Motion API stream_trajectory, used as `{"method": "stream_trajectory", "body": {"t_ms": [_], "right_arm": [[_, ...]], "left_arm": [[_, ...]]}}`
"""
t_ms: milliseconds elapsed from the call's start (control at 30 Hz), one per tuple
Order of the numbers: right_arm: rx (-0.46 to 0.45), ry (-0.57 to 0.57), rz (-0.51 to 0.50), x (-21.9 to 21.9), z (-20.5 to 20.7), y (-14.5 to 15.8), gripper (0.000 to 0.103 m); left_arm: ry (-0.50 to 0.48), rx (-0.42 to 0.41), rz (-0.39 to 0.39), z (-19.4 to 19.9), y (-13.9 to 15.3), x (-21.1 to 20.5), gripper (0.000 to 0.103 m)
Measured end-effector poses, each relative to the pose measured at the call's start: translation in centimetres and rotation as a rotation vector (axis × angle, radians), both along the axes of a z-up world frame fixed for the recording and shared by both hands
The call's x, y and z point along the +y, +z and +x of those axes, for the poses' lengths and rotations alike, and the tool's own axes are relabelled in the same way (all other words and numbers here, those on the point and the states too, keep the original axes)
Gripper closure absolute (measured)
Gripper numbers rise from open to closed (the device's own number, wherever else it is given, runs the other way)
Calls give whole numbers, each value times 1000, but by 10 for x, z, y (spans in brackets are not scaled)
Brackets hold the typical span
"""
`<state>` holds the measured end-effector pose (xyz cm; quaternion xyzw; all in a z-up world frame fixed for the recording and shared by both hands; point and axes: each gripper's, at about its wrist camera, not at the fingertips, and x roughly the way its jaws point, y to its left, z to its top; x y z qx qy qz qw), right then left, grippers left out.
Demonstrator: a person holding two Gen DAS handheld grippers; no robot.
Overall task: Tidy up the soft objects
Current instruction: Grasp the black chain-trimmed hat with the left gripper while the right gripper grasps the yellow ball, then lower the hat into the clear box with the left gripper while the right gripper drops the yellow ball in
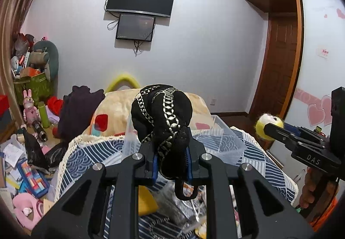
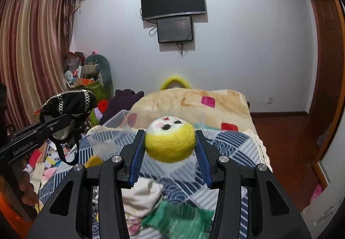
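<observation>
My left gripper [image 1: 171, 150] is shut on a black cloth item with silver chain trim [image 1: 161, 109], which bulges above the blue pads while a strap loop hangs below. In the right wrist view this black item [image 2: 71, 105] shows at the left, held up in the air. My right gripper [image 2: 170, 146] is shut on a yellow and white felt ball with a small face [image 2: 170, 141]. From the left wrist view the ball [image 1: 268, 126] shows at the right. A clear plastic bin [image 1: 217, 137] [image 2: 116, 124] sits on the bed just beyond both grippers.
The bed has a blue and white patterned cover [image 2: 235, 144] and a beige blanket [image 2: 194, 98] behind. White and green cloths [image 2: 146, 193] lie near the front. A cluttered floor and boxes [image 1: 25, 152] fill the left. Wooden door [image 1: 280, 62] at right.
</observation>
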<state>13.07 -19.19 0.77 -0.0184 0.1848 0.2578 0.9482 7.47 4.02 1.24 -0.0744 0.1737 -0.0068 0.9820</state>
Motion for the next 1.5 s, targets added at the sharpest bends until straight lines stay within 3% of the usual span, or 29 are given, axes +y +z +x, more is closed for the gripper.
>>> {"method": "stream_trajectory", "body": {"t_ms": [367,667,967,1200,1367,1500], "right_arm": [[17,10,-41,30,37,0,61],[87,6,-108,47,66,-18,61],[186,13,-188,57,87,-47,61],[225,24,-231,61,90,-53,61],[225,29,-237,63,89,-52,59],[235,35,-219,62,89,-50,49]], "left_arm": [[36,28,60,49,-2,5,84],[32,124,75,90,-26,9,84],[23,224,121,116,-52,7,84],[-3,285,134,125,-64,2,83],[-26,296,129,122,-65,-1,74],[-42,282,137,113,-59,-5,65]]}}
